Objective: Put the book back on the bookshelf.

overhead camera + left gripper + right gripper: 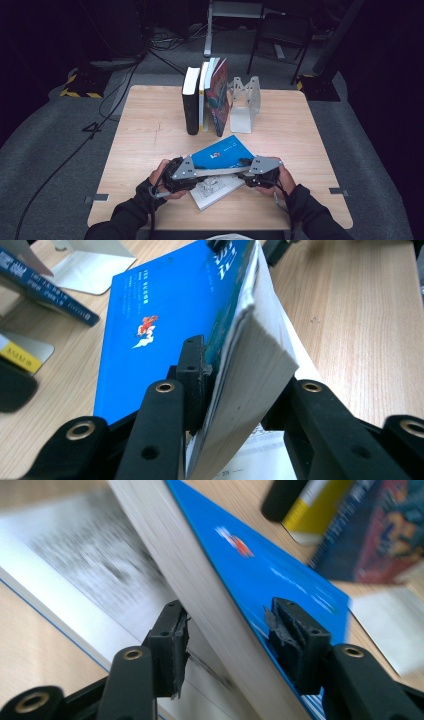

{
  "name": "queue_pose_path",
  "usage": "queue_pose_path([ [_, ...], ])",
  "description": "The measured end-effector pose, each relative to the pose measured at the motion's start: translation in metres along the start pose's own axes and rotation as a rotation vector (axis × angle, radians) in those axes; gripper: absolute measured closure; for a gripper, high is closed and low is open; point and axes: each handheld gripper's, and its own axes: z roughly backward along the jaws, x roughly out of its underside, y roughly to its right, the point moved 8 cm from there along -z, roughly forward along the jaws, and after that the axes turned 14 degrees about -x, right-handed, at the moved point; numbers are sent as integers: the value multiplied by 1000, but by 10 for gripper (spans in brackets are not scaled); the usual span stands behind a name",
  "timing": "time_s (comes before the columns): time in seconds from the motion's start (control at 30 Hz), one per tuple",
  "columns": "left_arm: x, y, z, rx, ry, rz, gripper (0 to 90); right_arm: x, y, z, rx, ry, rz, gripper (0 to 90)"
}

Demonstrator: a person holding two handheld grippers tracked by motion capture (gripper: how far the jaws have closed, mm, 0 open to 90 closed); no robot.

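Note:
A blue-covered book (pixel 220 152) lies open near the table's front edge. Its blue cover and a thick block of pages are lifted, and a white printed page (pixel 215 190) lies flat beneath. My left gripper (pixel 199 175) comes in from the left and is shut on the lifted block. In the left gripper view (pixel 245 385) one pad presses the blue cover (pixel 150 315) and the other jaw backs the page edges (pixel 250 370). My right gripper (pixel 243 169) holds the same block from the right. In the right gripper view (pixel 227 640) its pads sit against the pages (pixel 165 535) and the cover (pixel 260 565).
At the back middle of the wooden table (pixel 150 130) a black book (pixel 191 100) and a colourful book (pixel 218 95) stand upright beside a pale metal bookend (pixel 245 102). A chair (pixel 282 35) and cables lie on the floor beyond.

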Motion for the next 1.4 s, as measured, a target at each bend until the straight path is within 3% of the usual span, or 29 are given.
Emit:
queue_pose_path([
  [0.07, 3, -4, 2, 13, 1, 10, 698, 3, 4, 3, -2, 8, -4, 526],
  [0.2, 7, -9, 5, 21, -24, 9, 662, -2, -3, -1, 2, -30, 74, 618],
  [0.37, 9, -8, 9, -30, -58, -2, 529, -9, -8, -2, 7, -44, 88, 655],
  [0.47, 11, -3, 9, -87, -92, -64, 470, -16, -12, -3, 18, -58, 99, 667],
  [0.53, 12, -2, 9, -116, -101, -93, 494, -20, -14, -4, 16, -66, 101, 669],
  [0.57, 12, -3, 9, -120, -104, -98, 580, -22, -15, -5, 13, -72, 103, 669],
  [0.63, 12, -8, 11, -129, -89, -85, 653, -24, -16, -5, 11, -78, 107, 669],
  [0.77, 15, -13, 13, -90, -76, -59, 674, -28, -15, -5, -10, -46, 99, 652],
  [0.9, 20, -15, 13, -66, -87, -51, 689, -24, -9, -7, -48, -6, 78, 560],
  [0.97, 22, -20, 15, -58, -75, -20, 689, -15, 0, -6, -12, -57, 74, 536],
  [1.03, 23, -24, 17, -50, -65, 6, 688, -10, 8, -3, -14, -41, 42, 542],
  [1.13, 26, -26, 17, -36, -63, 12, 689, -9, 12, -2, -34, -5, 29, 547],
  [1.2, 27, -26, 18, -27, -62, 14, 690, -10, 12, -3, -39, -2, 54, 548],
  [1.3, 28, -27, 17, -21, -64, 8, 689, -11, 14, -6, -28, -6, 63, 433],
  [1.4, 30, -29, 18, -12, -62, 14, 689, -12, 16, -8, -36, 1, 55, 439],
])
